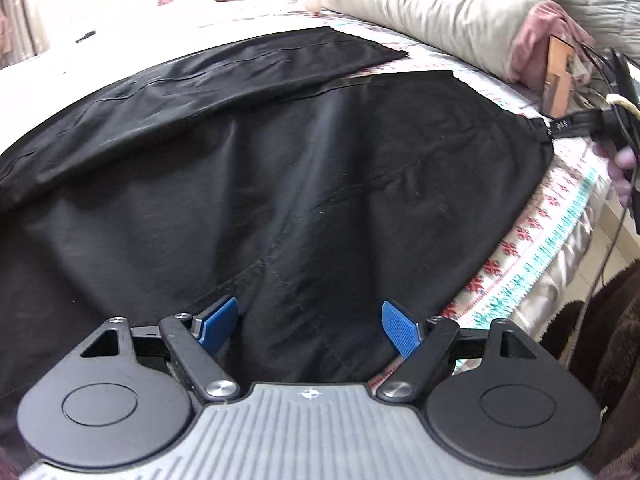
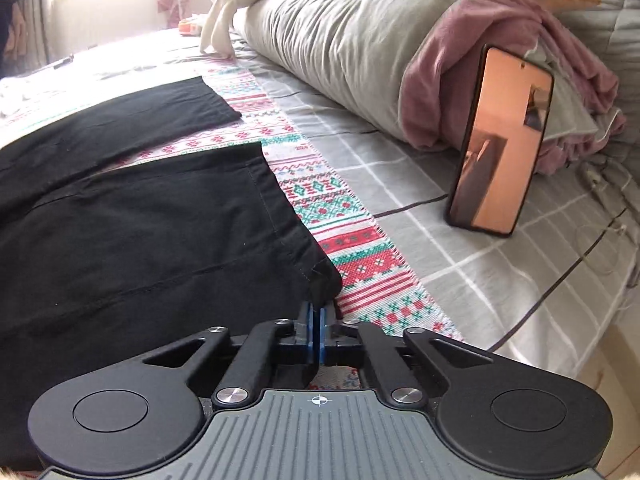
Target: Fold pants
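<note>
At bed's edge, right gripper (image 2: 319, 320) pinches pants (image 2: 140, 232) hem corner (seemingly); left gripper (image 1: 310, 326) gapes.

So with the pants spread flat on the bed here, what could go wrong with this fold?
1. The right gripper is shut on only the corner of the black cotton pants, so the hem may slip out when lifted.
2. The left gripper is open over the pants, so a one-sided lift could skew the fold.
3. The propped black phone stands nearby; dragged fabric might topple it.
</note>
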`<state>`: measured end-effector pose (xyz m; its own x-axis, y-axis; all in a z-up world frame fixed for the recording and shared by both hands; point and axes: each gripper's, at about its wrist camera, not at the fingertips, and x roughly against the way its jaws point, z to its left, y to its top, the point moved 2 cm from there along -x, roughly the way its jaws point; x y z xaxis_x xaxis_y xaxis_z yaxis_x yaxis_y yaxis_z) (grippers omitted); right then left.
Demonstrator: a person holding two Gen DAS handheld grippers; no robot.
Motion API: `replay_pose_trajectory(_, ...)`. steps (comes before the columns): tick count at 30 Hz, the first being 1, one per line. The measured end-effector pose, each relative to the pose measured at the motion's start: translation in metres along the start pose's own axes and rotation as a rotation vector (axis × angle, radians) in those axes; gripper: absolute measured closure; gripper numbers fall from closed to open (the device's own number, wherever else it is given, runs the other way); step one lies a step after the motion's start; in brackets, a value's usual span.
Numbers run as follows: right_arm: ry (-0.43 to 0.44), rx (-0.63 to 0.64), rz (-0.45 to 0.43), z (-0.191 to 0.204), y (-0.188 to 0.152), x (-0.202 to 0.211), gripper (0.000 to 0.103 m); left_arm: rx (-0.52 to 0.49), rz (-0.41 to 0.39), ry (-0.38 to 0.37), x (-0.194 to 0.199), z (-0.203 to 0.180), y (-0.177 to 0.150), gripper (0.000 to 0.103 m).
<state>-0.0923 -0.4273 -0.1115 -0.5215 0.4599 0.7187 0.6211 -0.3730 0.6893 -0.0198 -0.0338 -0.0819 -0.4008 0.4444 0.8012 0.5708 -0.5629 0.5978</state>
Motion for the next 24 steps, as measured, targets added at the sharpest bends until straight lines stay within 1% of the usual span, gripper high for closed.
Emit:
replay_pose_trajectory(3,-0.06,0.079,-0.033,0.005,-0.001,0.012,0.103,-0.016,0.006,-0.023,0.003,0.0,-0.002,0.001)
replay_pose_trajectory(8,-0.199,0.172,-0.034,0.0,-0.012,0.026,0.103,-0.034,0.027,-0.069,0.005,0.0,-0.004,0.001)
replay_pose_trajectory(12,-0.224,0.181,0.04,-0.004,-0.017,0.013,0.103,-0.078,0.042,-0.081,0.007,-0.004,-0.006,0.001)
replay_pose_trajectory(14,-0.229,0.179,0.055,-0.002,-0.018,0.011,0.102,-0.083,0.047,-0.084,0.008,-0.004,-0.007,0.001)
replay_pose_trajectory(15,-0.224,0.167,0.048,-0.002,-0.017,0.015,0.097,-0.076,0.047,-0.086,0.009,-0.002,-0.007,0.001)
replay_pose_trajectory(16,-0.216,0.157,0.042,-0.002,-0.014,0.016,0.085,-0.063,0.041,-0.081,0.009,0.0,-0.007,0.001)
replay_pose_trajectory(17,-0.201,0.142,0.033,-0.002,-0.009,0.02,0.068,-0.049,0.028,-0.067,0.01,0.004,-0.005,0.001)
replay_pose_trajectory(18,-0.173,0.126,0.019,-0.001,-0.005,0.024,0.056,-0.035,0.013,-0.047,0.012,0.009,-0.004,0.001)
replay_pose_trajectory(19,-0.133,0.103,0.003,0.001,-0.001,0.028,0.035,-0.019,0.0,-0.026,0.014,0.014,-0.002,0.001)
replay_pose_trajectory(20,-0.102,0.087,-0.01,0.006,0.003,0.033,0.03,0.002,-0.014,-0.006,0.017,0.02,0.0,0.001)
replay_pose_trajectory(24,-0.015,0.106,-0.01,0.04,0.012,0.042,0.03,0.114,-0.065,0.066,0.03,0.052,0.009,0.0)
